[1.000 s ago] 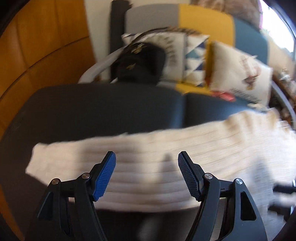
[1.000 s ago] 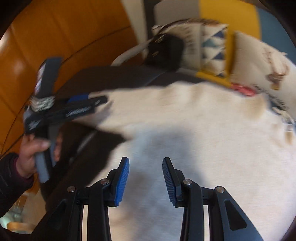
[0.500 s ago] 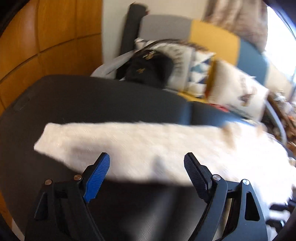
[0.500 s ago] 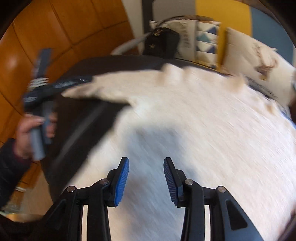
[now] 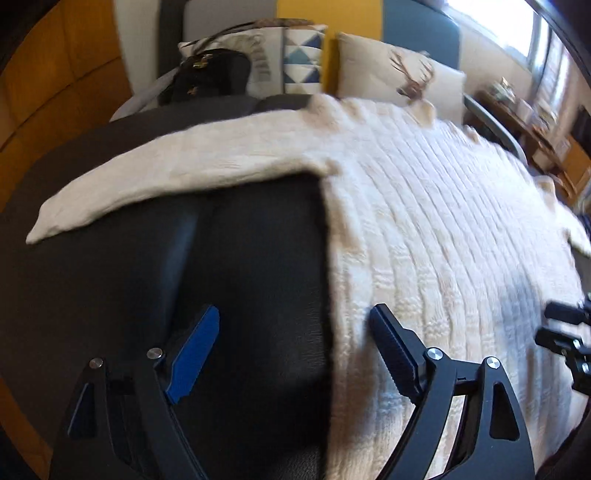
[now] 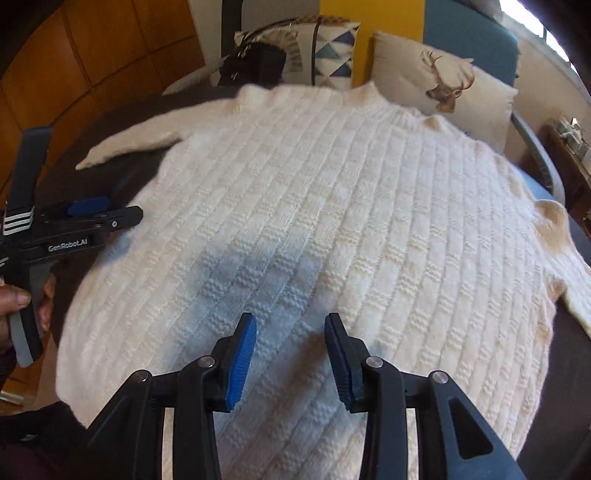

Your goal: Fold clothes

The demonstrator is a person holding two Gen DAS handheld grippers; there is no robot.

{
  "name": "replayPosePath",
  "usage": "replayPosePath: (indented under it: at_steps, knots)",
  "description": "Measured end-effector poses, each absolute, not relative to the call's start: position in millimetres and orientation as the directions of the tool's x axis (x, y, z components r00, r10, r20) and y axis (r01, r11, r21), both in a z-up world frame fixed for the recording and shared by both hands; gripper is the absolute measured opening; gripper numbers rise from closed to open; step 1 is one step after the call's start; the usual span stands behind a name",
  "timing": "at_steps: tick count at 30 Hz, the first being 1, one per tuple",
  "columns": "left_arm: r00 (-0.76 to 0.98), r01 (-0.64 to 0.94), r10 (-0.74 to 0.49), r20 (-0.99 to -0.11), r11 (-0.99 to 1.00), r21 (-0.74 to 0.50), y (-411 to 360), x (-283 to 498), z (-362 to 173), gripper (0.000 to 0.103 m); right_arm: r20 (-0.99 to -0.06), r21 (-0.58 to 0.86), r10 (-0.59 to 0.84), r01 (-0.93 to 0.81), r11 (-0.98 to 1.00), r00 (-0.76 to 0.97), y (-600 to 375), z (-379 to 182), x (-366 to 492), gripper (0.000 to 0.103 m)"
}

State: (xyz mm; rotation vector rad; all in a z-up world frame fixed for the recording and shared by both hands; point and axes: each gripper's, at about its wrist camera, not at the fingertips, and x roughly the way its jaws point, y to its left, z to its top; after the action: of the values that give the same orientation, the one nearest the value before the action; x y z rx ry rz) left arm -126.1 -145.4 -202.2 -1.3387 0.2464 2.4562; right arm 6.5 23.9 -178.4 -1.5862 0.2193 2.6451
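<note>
A cream knitted sweater [image 6: 332,206] lies spread flat on a dark padded surface [image 5: 240,266], with one sleeve [image 5: 166,173] stretched out to the left. My left gripper [image 5: 295,332] hangs wide open over the sweater's left side edge, one finger above the dark surface and the other above the knit, with nothing gripped. It also shows in the right wrist view as the left gripper [image 6: 110,218], held by a hand [image 6: 14,299]. My right gripper [image 6: 291,328] hovers over the lower middle of the sweater body. Its jaws stand partly apart and are closing slightly, with nothing between them.
A black handbag [image 5: 207,74] and patterned cushions [image 6: 436,85] lean on a grey, yellow and blue sofa back [image 5: 332,14] behind the surface. Orange wood panelling [image 6: 103,55] is on the left. A cluttered shelf [image 5: 524,107] stands at the right.
The left gripper left the sleeve and slid down toward the sweater's side edge, its jaws wider. The right gripper moved across the sweater body toward its middle.
</note>
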Motion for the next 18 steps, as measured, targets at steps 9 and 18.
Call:
replayPosePath:
  at_steps: [9,18]
  knots:
    - [-0.475,-0.451,0.243,-0.846,-0.892,-0.003,-119.2,-103.8,-208.8,0.088,-0.882,0.056,-0.001,-0.103,-0.993,-0.471,22.1,-202.6,13.0,0.038]
    - [-0.568,-0.399,0.251,-0.784,-0.917,-0.004,-137.1,-87.0,-179.3,0.087,-0.871,0.080,0.050,-0.241,-0.967,-0.488,69.7,-180.1,42.2,0.038]
